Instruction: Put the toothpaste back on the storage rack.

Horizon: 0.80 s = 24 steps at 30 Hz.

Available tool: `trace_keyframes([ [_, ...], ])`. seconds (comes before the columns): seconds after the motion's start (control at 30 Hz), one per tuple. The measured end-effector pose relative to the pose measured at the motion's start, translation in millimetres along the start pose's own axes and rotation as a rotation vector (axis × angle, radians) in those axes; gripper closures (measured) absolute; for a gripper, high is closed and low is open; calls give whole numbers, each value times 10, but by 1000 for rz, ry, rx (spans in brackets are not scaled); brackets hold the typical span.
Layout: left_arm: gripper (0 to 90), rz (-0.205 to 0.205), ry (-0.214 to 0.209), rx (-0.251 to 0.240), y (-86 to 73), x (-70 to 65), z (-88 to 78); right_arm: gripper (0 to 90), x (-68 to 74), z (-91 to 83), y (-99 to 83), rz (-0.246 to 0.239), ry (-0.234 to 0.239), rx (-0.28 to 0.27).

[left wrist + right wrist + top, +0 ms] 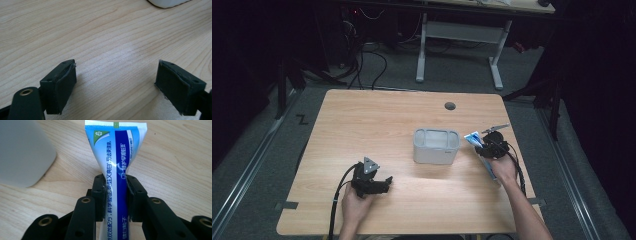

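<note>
- The toothpaste tube [116, 167] is white and blue, with blue print down its length and a green patch near its flat crimped end.
- The right gripper [115, 197] has its jaws clamped on the tube's middle, just right of the grey container [436, 145].
- The left gripper [116, 82] rests over bare table [100, 37], jaws wide apart, holding nothing.

A light wooden table [362, 125] has a round cable hole [450, 106] at its far edge. A grey rectangular container [436, 146] stands right of centre.
</note>
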<state>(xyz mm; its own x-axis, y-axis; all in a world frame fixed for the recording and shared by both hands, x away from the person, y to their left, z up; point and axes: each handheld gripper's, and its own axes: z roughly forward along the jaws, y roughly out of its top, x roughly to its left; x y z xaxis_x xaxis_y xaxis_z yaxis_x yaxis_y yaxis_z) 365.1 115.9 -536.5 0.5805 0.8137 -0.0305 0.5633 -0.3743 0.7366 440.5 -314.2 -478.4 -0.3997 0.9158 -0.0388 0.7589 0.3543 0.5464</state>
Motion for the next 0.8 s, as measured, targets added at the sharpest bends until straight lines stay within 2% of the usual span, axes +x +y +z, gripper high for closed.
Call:
trace_keyframes([
  [0.17, 172, 4, 2, 3, 1, -3, 0, 718, -11, -80, -2, 4, 23, -22],
  [0.27, 172, 4, 2, 3, 0, -2, 0, 722, -16, -126, -9, 5, 52, -17],
  [0.37, 172, 3, 2, 3, 0, -2, 0, 722, -15, -149, -14, -4, 57, -22],
  [0.53, 172, 3, 2, 3, 0, -2, 0, 722, -33, -211, -19, 13, 77, -49],
  [0.8, 174, 4, 2, 4, 1, -3, -1, 724, -52, -352, -39, 15, 90, -84],
])
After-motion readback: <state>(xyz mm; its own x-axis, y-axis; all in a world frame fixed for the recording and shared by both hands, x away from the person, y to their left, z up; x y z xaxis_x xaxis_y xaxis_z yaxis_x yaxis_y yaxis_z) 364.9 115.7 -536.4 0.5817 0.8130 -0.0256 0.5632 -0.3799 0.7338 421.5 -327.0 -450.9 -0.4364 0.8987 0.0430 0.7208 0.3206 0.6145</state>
